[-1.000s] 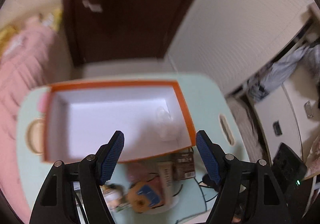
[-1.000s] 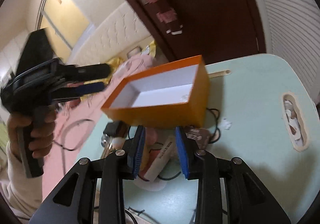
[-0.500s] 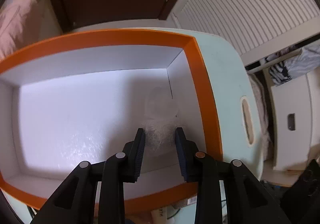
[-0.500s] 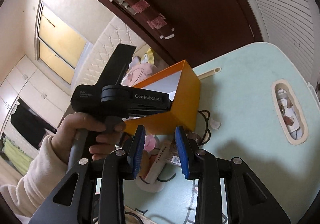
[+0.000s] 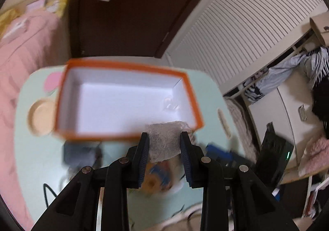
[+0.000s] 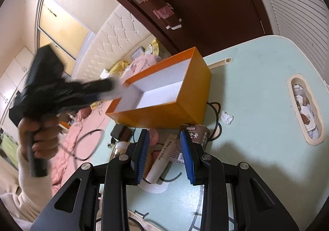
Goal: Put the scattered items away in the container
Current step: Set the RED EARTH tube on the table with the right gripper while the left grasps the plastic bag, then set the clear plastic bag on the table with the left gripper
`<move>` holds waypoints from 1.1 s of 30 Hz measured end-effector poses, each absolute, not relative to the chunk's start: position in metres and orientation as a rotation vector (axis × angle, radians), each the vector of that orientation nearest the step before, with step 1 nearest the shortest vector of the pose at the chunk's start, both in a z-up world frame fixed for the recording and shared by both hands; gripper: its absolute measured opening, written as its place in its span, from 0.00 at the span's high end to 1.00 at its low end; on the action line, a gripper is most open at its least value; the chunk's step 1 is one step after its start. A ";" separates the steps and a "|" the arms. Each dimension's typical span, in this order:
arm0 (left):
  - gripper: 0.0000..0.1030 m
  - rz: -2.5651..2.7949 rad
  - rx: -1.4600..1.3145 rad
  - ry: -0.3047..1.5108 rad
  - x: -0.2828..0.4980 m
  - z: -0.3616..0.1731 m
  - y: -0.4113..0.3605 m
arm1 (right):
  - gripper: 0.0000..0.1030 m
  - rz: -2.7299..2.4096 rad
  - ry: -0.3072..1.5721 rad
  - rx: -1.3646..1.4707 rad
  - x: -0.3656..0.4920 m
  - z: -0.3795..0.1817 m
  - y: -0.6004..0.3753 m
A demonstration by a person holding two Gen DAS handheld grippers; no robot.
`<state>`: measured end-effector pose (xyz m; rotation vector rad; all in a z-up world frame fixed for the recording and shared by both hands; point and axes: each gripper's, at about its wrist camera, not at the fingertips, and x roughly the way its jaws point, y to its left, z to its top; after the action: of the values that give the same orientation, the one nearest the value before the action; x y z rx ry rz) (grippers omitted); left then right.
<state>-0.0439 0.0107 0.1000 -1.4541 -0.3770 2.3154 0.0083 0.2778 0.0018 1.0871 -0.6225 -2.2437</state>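
Left gripper (image 5: 164, 144) pulled back from orange box (image 5: 127, 66), fingers gripping crumpled plastic wad (image 5: 164, 140); right gripper (image 6: 165, 152) narrow, empty.

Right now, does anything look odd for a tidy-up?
Yes. The left gripper is shut on a crumpled clear plastic wad outside the orange box, though tidying means filling it. Clutter lies beside the box.

Matt orange cardboard box (image 5: 191, 95) – crinkly clear plastic wad (image 5: 164, 140), glossy
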 end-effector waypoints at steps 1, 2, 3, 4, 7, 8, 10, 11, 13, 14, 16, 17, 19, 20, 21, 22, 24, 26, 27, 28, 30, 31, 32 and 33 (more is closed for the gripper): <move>0.72 2.330 -1.452 -0.387 -0.034 0.096 0.003 | 0.68 -2.244 -0.617 1.088 0.009 0.001 0.277; 0.72 2.354 -1.453 -0.414 -0.023 0.090 -0.008 | 0.68 -2.245 -0.613 1.090 0.009 0.000 0.275; 0.72 2.377 -1.457 -0.436 -0.016 0.085 -0.018 | 0.68 -2.246 -0.607 1.092 0.010 0.000 0.274; 0.72 2.402 -1.462 -0.457 -0.008 0.079 -0.028 | 0.68 -2.247 -0.599 1.093 0.010 -0.001 0.272; 0.72 2.486 -1.501 -0.460 0.015 0.057 -0.048 | 0.68 -2.258 -0.561 1.092 0.013 0.000 0.266; 0.72 2.516 -1.508 -0.455 0.022 0.049 -0.052 | 0.68 -2.263 -0.541 1.090 0.013 0.000 0.264; 0.72 2.549 -1.499 -0.451 0.032 0.039 -0.057 | 0.68 -2.267 -0.470 1.108 0.010 0.004 0.255; 0.72 2.565 -1.502 -0.433 0.034 0.036 -0.058 | 0.68 -2.268 -0.442 1.112 0.009 0.007 0.252; 0.72 2.616 -1.511 -0.357 0.037 0.030 -0.056 | 0.68 -2.270 -0.403 1.087 0.004 0.019 0.245; 0.72 2.648 -1.519 -0.296 0.037 0.026 -0.055 | 0.68 -2.276 -0.371 1.070 0.001 0.029 0.241; 0.72 2.683 -1.509 -0.242 0.038 0.021 -0.057 | 0.68 -2.310 -0.256 1.076 -0.009 0.046 0.231; 0.72 2.692 -1.496 -0.237 0.039 0.019 -0.058 | 0.68 -2.346 -0.153 1.108 -0.018 0.053 0.222; 0.68 2.715 -1.453 -0.254 0.041 0.016 -0.061 | 0.68 -2.396 0.025 1.198 -0.036 0.059 0.207; 0.54 2.726 -1.445 -0.270 0.042 0.014 -0.063 | 0.68 -2.397 0.090 1.248 -0.046 0.060 0.200; 0.44 2.737 -1.434 -0.287 0.043 0.012 -0.066 | 0.68 -2.381 0.142 1.314 -0.059 0.059 0.192; 0.31 2.756 -1.410 -0.304 0.046 0.011 -0.069 | 0.68 -2.361 0.178 1.373 -0.071 0.058 0.186; 0.27 2.786 -1.367 -0.313 0.049 0.011 -0.070 | 0.68 -2.317 0.271 1.461 -0.091 0.055 0.169; 0.27 2.803 -1.333 -0.298 0.051 0.009 -0.070 | 0.68 -2.265 0.368 1.559 -0.110 0.050 0.151; 0.26 2.814 -1.323 -0.284 0.051 0.009 -0.069 | 0.68 -2.234 0.414 1.621 -0.121 0.045 0.143; 0.26 2.823 -1.314 -0.263 0.051 0.008 -0.067 | 0.68 -2.201 0.451 1.690 -0.131 0.039 0.137; 0.26 2.841 -1.298 -0.217 0.052 0.006 -0.064 | 0.68 -2.143 0.529 1.830 -0.150 0.023 0.126; 0.25 2.848 -1.296 -0.183 0.052 0.005 -0.062 | 0.68 -2.133 0.580 1.871 -0.156 0.017 0.122; 0.25 2.853 -1.295 -0.160 0.052 0.005 -0.061 | 0.68 -2.123 0.639 1.910 -0.161 0.011 0.117; 0.25 2.855 -1.294 -0.145 0.052 0.004 -0.061 | 0.68 -2.106 0.707 1.952 -0.166 0.004 0.113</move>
<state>0.0517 -0.0607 0.0045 -1.2944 -0.1448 2.8554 -0.1659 0.1129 0.0041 1.9520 0.7075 -2.1063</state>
